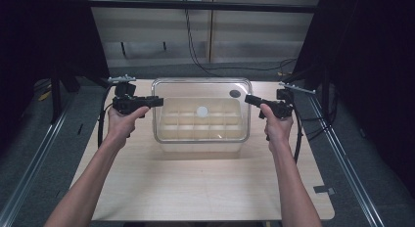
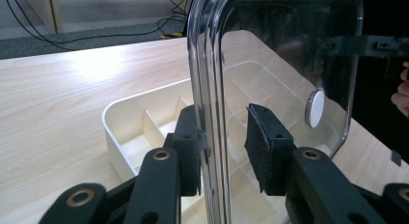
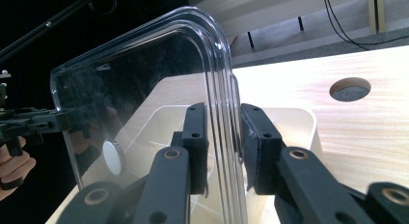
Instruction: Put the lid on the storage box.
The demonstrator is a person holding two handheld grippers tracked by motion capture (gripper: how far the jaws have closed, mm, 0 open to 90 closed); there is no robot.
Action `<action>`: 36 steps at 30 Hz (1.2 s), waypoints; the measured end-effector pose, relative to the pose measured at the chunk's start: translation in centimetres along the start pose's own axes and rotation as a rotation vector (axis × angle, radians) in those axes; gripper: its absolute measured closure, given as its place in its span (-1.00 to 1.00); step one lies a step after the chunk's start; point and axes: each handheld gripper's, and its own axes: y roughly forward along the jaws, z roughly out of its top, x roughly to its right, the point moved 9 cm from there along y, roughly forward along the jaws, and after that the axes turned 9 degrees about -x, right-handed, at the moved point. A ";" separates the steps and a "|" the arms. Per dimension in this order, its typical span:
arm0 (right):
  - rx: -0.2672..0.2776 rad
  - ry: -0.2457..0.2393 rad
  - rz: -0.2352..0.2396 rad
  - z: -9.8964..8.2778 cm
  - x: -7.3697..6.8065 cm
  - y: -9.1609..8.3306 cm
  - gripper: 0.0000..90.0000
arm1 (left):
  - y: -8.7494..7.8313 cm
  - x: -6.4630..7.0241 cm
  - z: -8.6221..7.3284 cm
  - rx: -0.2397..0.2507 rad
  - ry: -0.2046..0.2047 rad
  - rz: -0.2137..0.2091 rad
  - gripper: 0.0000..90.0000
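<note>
- The left gripper [image 1: 157,102] reaches in from the table's left side and straddles the left edge of the clear lid [image 1: 201,109]. In the left gripper view one pad lies against the rim while the other pad [image 2: 263,147] stands off it with a visible gap, so this hold looks loosened rather than firm.
- The right gripper [image 1: 248,99] comes in from the opposite side, and its jaws are closed tight on the lid's right edge [image 3: 226,137], both pads pressed to the plastic in the right gripper view.
- The lid is transparent, with rounded corners and a small white round knob [image 1: 202,110] near its middle. From the high view it hangs over the cream divided tray [image 1: 200,131], roughly lined up with it.
- The tray sits on the wooden table [image 1: 205,188], just in front of a round hole [image 1: 235,93] in the tabletop.
- I judge the work to be either setting the lid down on the tray or taking it off; the frames alone do not settle which.
- Done so far: the lid is gripped at both ends and centred above the tray.
- I cannot tell whether the lid's rim already rests on the tray's rim.
- Left, if it is being fitted: seat it squarely, let go on the right side too, and draw both grippers clear.
</note>
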 end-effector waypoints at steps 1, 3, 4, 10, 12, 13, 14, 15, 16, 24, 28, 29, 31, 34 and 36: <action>0.001 0.004 0.003 0.0 0.1 0.2 0.64 | 0.1 -0.1 0.0 0.003 -0.004 -0.002 0.49; -0.004 0.005 0.000 0.1 0.2 0.6 0.64 | 0.3 -0.5 0.0 0.005 -0.019 -0.001 0.48; -0.010 0.003 -0.007 0.1 0.3 0.8 0.64 | 0.3 -0.5 0.0 0.005 -0.019 -0.001 0.48; -0.032 -0.011 -0.040 0.1 0.7 1.4 0.62 | 1.2 -1.4 0.1 -0.004 -0.031 0.005 0.44; -0.041 -0.018 -0.049 0.2 0.9 1.7 0.62 | 1.5 -1.7 0.1 -0.009 -0.037 -0.002 0.42; -0.041 -0.018 -0.049 0.2 0.9 1.7 0.62 | 1.5 -1.7 0.1 -0.009 -0.037 -0.002 0.42; -0.050 -0.019 -0.056 0.2 1.1 1.9 0.61 | 1.7 -1.9 0.1 -0.017 -0.040 -0.002 0.41; -0.050 -0.019 -0.056 0.2 1.1 1.9 0.61 | 1.7 -1.9 0.1 -0.017 -0.040 -0.002 0.41; -0.055 -0.023 -0.064 0.2 1.2 2.1 0.61 | 1.8 -2.1 0.1 -0.020 -0.045 -0.004 0.41; -0.093 -0.021 -0.102 0.1 2.2 3.2 0.54 | 3.1 -2.9 0.2 -0.039 -0.076 -0.001 0.37; -0.121 -0.017 -0.116 0.0 2.8 3.9 0.53 | 3.6 -3.5 -0.1 -0.053 -0.084 0.008 0.33; -0.121 -0.017 -0.116 0.0 2.8 3.9 0.52 | 3.7 -3.5 -0.1 -0.057 -0.087 0.008 0.33; -0.129 -0.014 -0.117 -0.2 3.1 4.3 0.50 | 4.1 -4.0 -0.2 -0.067 -0.087 0.014 0.31; -0.131 -0.021 -0.111 -0.2 3.4 4.5 0.50 | 4.5 -4.3 -0.4 -0.076 -0.089 0.025 0.29; -0.138 -0.020 -0.118 -0.4 3.7 4.8 0.48 | 4.7 -4.5 -0.6 -0.075 -0.104 0.022 0.28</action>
